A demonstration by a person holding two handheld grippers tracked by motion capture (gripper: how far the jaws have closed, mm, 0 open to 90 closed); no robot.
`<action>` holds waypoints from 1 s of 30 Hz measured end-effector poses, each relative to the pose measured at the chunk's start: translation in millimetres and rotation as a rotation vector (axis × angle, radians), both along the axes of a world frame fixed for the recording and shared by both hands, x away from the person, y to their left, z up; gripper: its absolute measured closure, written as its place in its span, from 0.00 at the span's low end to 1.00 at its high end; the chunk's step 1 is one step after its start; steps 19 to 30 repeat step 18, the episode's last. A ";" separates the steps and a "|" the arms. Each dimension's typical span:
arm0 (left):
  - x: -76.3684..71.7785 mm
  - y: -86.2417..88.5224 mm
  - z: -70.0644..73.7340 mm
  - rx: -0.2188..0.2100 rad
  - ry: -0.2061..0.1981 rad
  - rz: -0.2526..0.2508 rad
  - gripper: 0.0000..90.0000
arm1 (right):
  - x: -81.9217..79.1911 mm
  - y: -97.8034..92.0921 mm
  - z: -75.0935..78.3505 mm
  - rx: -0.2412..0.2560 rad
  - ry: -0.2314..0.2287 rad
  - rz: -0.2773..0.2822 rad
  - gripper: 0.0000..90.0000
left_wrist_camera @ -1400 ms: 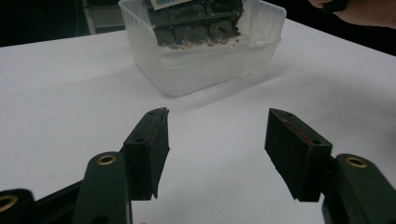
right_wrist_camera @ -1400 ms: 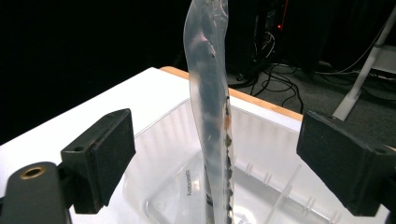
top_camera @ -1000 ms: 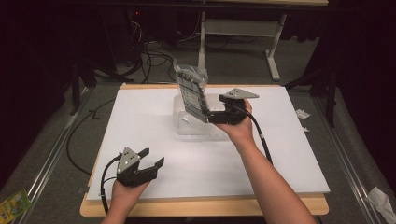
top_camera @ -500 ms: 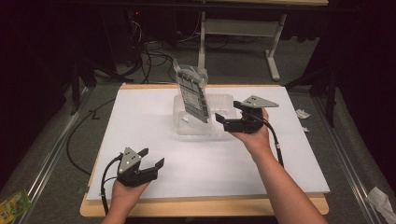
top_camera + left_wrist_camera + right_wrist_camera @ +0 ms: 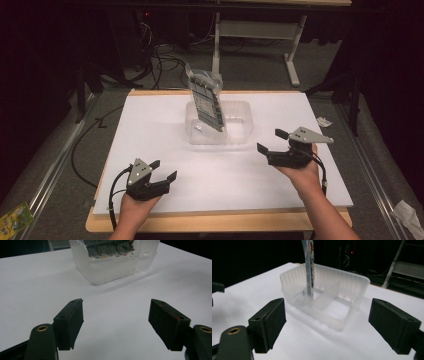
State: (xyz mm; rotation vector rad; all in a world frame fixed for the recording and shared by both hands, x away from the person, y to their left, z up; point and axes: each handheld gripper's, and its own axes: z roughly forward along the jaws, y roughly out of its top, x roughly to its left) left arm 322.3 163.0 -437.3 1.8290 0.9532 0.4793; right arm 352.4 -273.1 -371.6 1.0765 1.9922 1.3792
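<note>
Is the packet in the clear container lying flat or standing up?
Standing, tilted: the packet rises above the container rim, its lower end inside one compartment.

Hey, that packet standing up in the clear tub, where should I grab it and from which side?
Probably its top edge: the packet stands thin and tilted, rising above the tub rim. Bring the right claw, already open, from that side, jaws across the flat faces.

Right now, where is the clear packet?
In the high view the packet stands tilted in the left compartment of the clear plastic tub at the table's middle far side, beyond both open grippers.
</note>
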 end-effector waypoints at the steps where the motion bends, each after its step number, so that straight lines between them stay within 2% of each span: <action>1: 0.0 0.0 0.0 0.000 0.000 0.000 0.32 | -6.5 -4.7 -2.9 -0.004 0.002 -0.006 0.16; 2: -0.3 -0.9 -0.5 -0.003 0.005 -0.005 0.32 | -13.2 -9.6 -6.1 -0.005 0.007 -0.010 0.16; 3: -0.3 -0.9 -0.5 -0.003 0.005 -0.005 0.32 | -13.2 -9.6 -6.1 -0.005 0.007 -0.010 0.16; 4: -1.2 -1.7 -0.4 -0.001 0.005 -0.007 0.32 | -27.9 -20.3 -13.9 -0.005 0.028 -0.012 0.16; 5: -1.2 -1.7 -0.4 -0.001 0.005 -0.007 0.32 | -27.9 -20.3 -13.9 -0.005 0.028 -0.012 0.16; 6: -2.3 -2.2 0.2 -0.002 0.006 -0.006 0.32 | -36.3 -26.1 -19.1 0.001 0.045 -0.008 0.16; 7: -3.3 -2.3 0.9 -0.006 0.008 -0.008 0.31 | -48.5 -34.0 -28.5 0.011 0.065 -0.017 0.16; 8: -4.1 -3.5 2.2 -0.016 0.007 -0.012 0.31 | -67.8 -45.9 -51.8 0.067 0.086 -0.021 0.17; 9: -4.1 -3.5 2.2 -0.016 0.007 -0.012 0.31 | -67.8 -45.9 -51.8 0.067 0.086 -0.021 0.17; 10: -3.9 -5.3 2.8 -0.020 0.002 -0.014 0.30 | -71.2 -45.9 -59.1 0.012 0.140 -0.018 0.16; 11: -3.9 -5.3 2.8 -0.020 0.002 -0.014 0.30 | -71.2 -45.9 -59.1 0.012 0.140 -0.018 0.16; 12: -3.2 -6.6 2.3 -0.017 0.007 -0.015 0.30 | -73.4 -46.1 -59.4 -0.014 0.115 -0.031 0.16; 13: -2.7 -7.3 1.9 -0.017 0.008 -0.013 0.30 | -73.1 -47.0 -56.0 0.002 0.093 -0.043 0.16; 16: -1.3 -9.1 1.0 -0.015 0.013 -0.005 0.30 | -70.8 -46.6 -53.0 0.016 0.068 -0.045 0.16; 18: 0.2 -9.6 0.6 -0.011 0.016 0.002 0.30 | -69.0 -46.0 -53.9 0.003 0.071 -0.058 0.13; 30: 0.2 -9.6 0.6 -0.011 0.016 0.002 0.30 | -69.0 -46.0 -53.9 0.003 0.071 -0.058 0.13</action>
